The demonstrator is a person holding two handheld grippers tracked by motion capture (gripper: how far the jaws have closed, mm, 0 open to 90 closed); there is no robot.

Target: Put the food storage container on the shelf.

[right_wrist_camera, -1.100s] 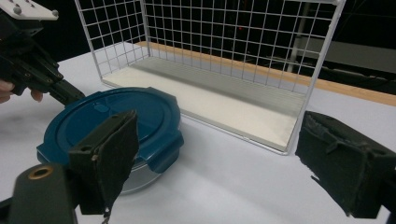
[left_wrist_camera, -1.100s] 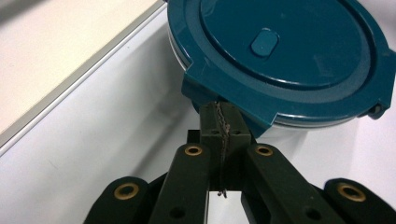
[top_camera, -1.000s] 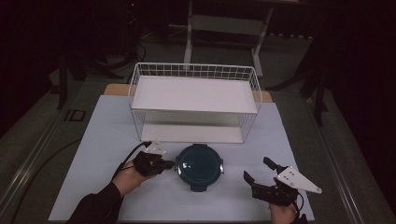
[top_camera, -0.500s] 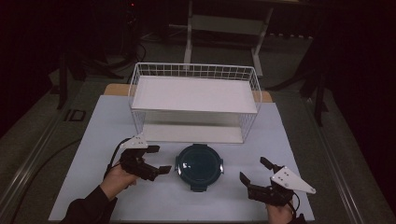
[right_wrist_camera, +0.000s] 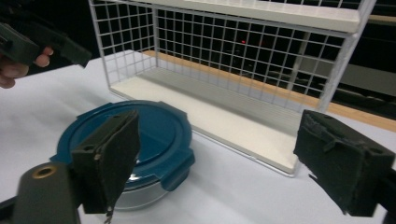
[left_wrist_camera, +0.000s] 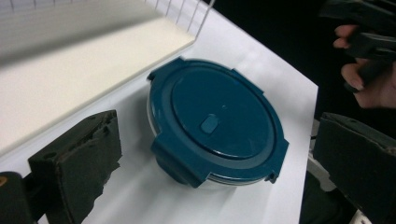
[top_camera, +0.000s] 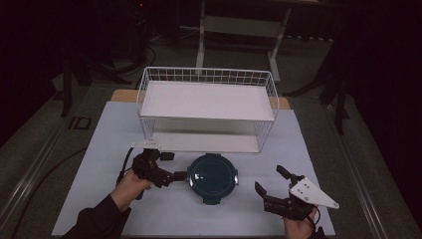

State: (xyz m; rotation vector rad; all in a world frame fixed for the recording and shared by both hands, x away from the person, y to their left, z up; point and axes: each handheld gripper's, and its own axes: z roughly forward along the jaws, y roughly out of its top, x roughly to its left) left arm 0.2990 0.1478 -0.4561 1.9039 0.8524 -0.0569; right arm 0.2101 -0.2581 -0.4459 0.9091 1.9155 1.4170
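From the high view, a round blue box [top_camera: 213,178] with a snap-on lid sits near the front edge of the white surface [top_camera: 99,144], about in the middle, just in front of a white wire rack [top_camera: 208,108] with two shelves. The left hand-held gripper [top_camera: 171,167] is just beside the box's left side, and its jaws are spread with nothing in them; they have just been opening. The right hand-held gripper [top_camera: 269,183] waits near the front right corner, apart from the box, jaws spread too, though they have just closed a little around nothing. The room around the surface is dark, with a grey floor and metal legs at the back. In the left gripper view, the blue box [left_wrist_camera: 217,122] lies ahead between two wide black pads [left_wrist_camera: 88,154], and a lid clip faces the camera. In the right gripper view, the box [right_wrist_camera: 140,135] is low on the left, with the rack's bottom shelf [right_wrist_camera: 219,126] close behind it. To do this step well, I think each gripper should come in low from its own side, squeeze the box evenly under the lid's rim, and keep it flat so it can slide onto the shelf without bumping the wires.
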